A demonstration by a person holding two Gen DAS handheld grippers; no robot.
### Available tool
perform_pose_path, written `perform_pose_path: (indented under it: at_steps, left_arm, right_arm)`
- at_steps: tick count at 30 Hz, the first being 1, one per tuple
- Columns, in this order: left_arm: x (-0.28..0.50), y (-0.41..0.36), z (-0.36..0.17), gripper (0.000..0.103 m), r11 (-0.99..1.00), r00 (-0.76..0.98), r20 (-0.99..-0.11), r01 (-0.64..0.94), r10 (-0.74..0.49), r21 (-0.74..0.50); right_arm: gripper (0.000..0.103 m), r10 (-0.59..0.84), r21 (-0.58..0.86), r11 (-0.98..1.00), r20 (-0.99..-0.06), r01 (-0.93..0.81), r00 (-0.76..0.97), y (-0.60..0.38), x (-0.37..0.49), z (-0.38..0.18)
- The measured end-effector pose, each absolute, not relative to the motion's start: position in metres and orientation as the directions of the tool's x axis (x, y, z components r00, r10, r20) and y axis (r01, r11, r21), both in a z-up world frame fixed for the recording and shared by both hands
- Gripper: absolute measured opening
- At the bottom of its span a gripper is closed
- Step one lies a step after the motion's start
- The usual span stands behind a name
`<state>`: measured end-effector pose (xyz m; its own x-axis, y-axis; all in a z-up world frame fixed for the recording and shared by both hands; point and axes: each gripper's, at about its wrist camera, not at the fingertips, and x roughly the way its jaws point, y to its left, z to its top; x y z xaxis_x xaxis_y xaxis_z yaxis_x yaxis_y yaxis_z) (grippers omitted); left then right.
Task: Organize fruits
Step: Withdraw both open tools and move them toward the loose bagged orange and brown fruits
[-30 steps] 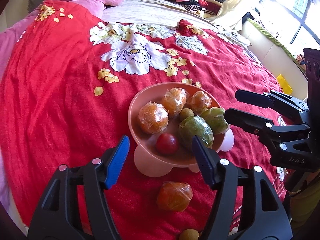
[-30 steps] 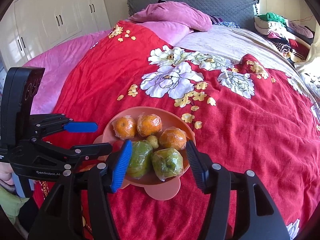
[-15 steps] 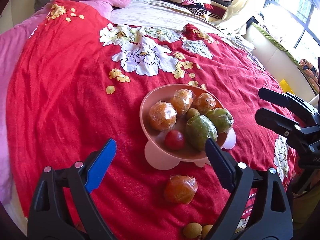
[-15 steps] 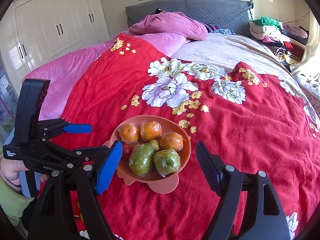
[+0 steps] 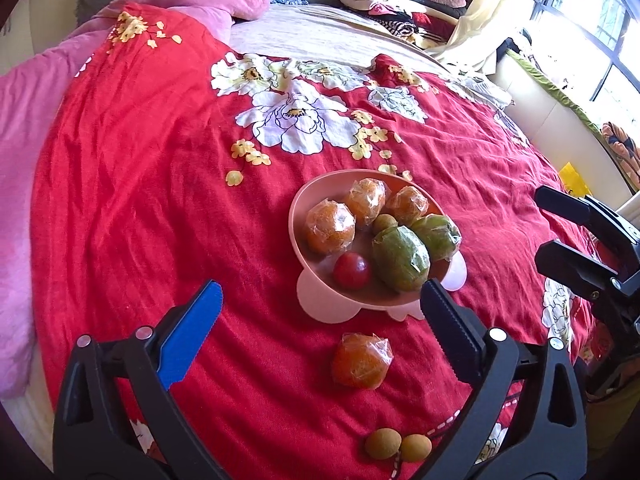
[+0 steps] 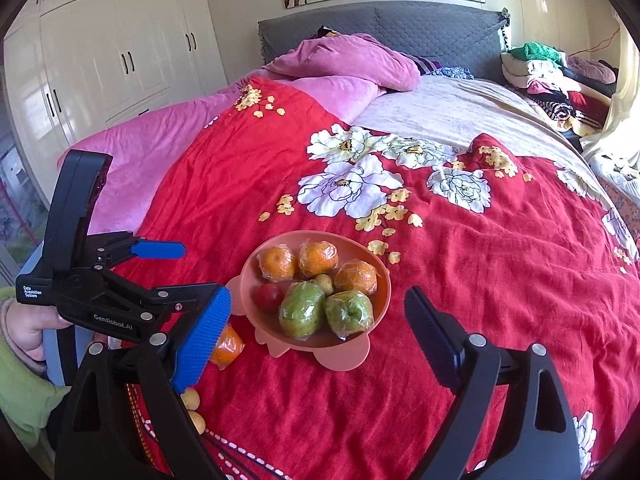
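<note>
Jaws, left: the left gripper (image 5: 320, 304) stands wide, having just been opening, with nothing between its pads; blue finger (image 5: 190, 336) at 8 o'clock of the view, black finger (image 5: 450, 324) at 4 o'clock.
Jaws, right: the right gripper (image 6: 320, 308) also stands wide, just been opening, gripping nothing; its blue pad (image 6: 204, 336) is at 8 o'clock, its black one at 4 o'clock.
Left pose: tilted steeply down at the quilt (image 5: 140, 220), short of the bowl (image 5: 296, 216); in the right view it comes in from 9 o'clock, level across the frame, a hand (image 6: 28, 328) in a green sleeve wrapped round its handle.
Right pose: tilted down toward the bowl from the near side; in the left view its two black fingers enter from 3 o'clock, apart from the bowl.
Bowl: pink, footed, upright on the quilt, near the centre of both views.
Fruit in bowl: three wrapped oranges (image 5: 330, 228) toward 12 o'clock, two wrapped green fruits (image 5: 400, 258) toward 4 o'clock, a red fruit (image 5: 351, 270) at 6 o'clock, a small tan one (image 5: 385, 223) in the middle.
Fruit outside: one wrapped orange (image 5: 360, 364) on the quilt just at 6 o'clock of the bowl; two small tan fruits (image 5: 382, 444) touching, nearer the camera.
</note>
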<state>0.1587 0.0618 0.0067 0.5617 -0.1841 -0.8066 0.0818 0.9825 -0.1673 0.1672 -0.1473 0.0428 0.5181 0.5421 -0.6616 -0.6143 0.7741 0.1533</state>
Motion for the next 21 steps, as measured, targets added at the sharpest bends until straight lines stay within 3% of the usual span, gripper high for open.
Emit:
perform_pose_path:
  at_steps: [21]
  left_arm:
    - [0.132,0.058,0.013,0.093,0.987,0.57,-0.806,0.083,-0.163,-0.141]
  right_arm:
    - [0.093,0.554,0.154,0.757,-0.666,-0.635,0.5,-0.149,0.131,0.044]
